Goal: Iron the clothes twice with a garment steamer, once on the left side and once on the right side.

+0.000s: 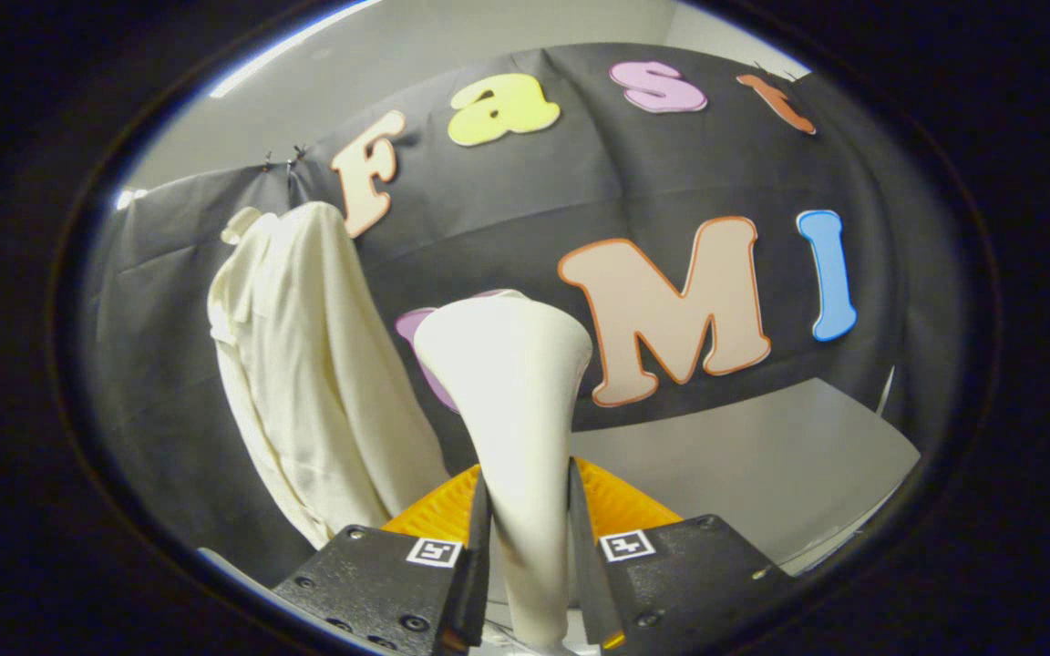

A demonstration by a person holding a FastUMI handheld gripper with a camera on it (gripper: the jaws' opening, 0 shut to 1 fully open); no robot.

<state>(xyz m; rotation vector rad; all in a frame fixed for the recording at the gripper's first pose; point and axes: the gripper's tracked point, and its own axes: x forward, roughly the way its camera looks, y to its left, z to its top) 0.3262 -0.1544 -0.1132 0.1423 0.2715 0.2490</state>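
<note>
We see the gripper (526, 533) clamped on the steamer (514, 401), both fingers pressing its narrow handle. The steamer stands upright between the fingers, its wide head flaring above them. The shirt (311, 374) hangs against the black wall, left of the steamer and beyond it, apart from the head.

Gripper (528, 547) fingers clamp smooth matt plastic steamer (511, 401); cream shirt (306, 364) soft matt cloth, lightly creased; wall (169, 301) matt cloth.

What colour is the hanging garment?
Cream-white, plain, no pattern. The garment shows best in the gripper view, beyond the gripper shut on the steamer.
</note>
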